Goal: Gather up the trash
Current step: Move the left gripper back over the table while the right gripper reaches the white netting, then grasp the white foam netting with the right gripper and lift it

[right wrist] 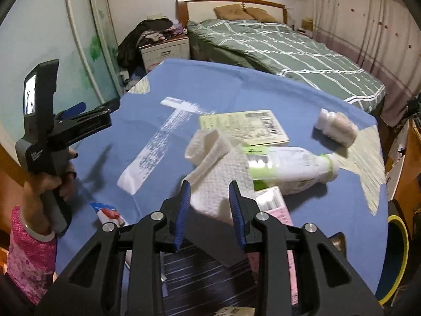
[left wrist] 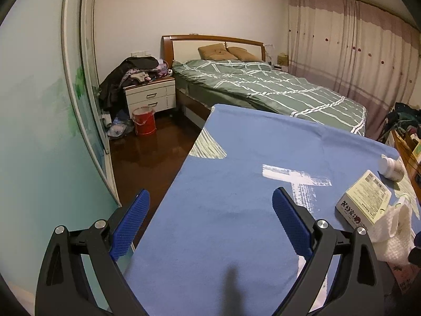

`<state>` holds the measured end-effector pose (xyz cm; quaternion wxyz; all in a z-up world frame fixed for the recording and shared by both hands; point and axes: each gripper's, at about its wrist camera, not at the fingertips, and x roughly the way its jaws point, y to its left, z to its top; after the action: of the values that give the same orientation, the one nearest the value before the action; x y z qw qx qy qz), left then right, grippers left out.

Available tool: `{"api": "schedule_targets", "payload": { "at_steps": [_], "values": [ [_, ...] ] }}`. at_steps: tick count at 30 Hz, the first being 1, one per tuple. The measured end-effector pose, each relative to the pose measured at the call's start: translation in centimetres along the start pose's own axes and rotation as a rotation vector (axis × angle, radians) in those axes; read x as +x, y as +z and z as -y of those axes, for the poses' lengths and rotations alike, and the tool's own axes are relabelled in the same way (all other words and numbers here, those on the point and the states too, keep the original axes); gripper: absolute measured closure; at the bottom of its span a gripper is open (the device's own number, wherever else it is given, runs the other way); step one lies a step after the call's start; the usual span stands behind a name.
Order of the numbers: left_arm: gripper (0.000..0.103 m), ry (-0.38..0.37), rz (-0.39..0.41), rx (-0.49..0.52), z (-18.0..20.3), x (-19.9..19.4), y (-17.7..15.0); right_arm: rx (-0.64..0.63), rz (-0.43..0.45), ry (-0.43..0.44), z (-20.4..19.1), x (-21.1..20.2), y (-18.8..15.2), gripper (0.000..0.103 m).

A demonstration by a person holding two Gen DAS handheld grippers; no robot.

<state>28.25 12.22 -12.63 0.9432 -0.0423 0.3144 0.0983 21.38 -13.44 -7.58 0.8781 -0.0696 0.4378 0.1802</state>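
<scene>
Right tongs (right wrist: 209,205): pinching the paper towel (right wrist: 218,168), blue pads on either side of its near edge; the towel's far end is folded up and lifted off the cloth.
Left tongs (left wrist: 210,216): spread wide, nothing between the pads, held over the blue cloth (left wrist: 236,158) near its left edge; in the right view they show side-on, gripped by the left hand (right wrist: 50,181).
Just behind the towel: a white bottle (right wrist: 292,166) with green label lying on its side, touching the towel's right side; a pale box (right wrist: 244,126) with a barcode lies flat beyond it.
Further right: a small white jar (right wrist: 336,129) on its side, apart from the bottle's cap.
Under and right of the right tongs: a pink packet (right wrist: 279,210), partly hidden by towel and tongs.
Near left: a small red-and-blue wrapper (right wrist: 110,213) on the cloth.
Cloth: blue with white printed bars, covering the table.
Right edge: a yellow-rimmed bin (right wrist: 397,258) beside the table, only partly in view.
Floor, far left: a red bucket (left wrist: 143,121) in front of the nightstand (left wrist: 150,97), which is piled with clothes.
Beyond the table: a bed (left wrist: 263,87) with a green checked quilt; curtains (left wrist: 355,47) to its right.
</scene>
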Motion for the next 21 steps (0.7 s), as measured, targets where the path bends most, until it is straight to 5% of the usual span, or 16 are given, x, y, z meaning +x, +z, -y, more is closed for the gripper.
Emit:
{"api": "schedule_targets", "payload": {
  "at_steps": [8, 9, 11, 21],
  "values": [
    [0.01, 0.007, -0.003, -0.018, -0.5, -0.2, 0.1, -0.055, -0.078, -0.082, -0.1, 2.7, 0.2, 0.076],
    [0.01, 0.007, -0.003, -0.018, -0.4, -0.2, 0.1, -0.052, -0.082, -0.077, 0.1, 2.9, 0.2, 0.092],
    [0.01, 0.006, -0.001, -0.018, -0.4, -0.2, 0.1, -0.022, -0.091, -0.04, 0.8, 3.3, -0.1, 0.1],
    [0.01, 0.004, -0.004, -0.015, -0.4, -0.2, 0.1, 0.072, 0.012, 0.087, 2.8, -0.1, 0.5, 0.102]
  ]
}}
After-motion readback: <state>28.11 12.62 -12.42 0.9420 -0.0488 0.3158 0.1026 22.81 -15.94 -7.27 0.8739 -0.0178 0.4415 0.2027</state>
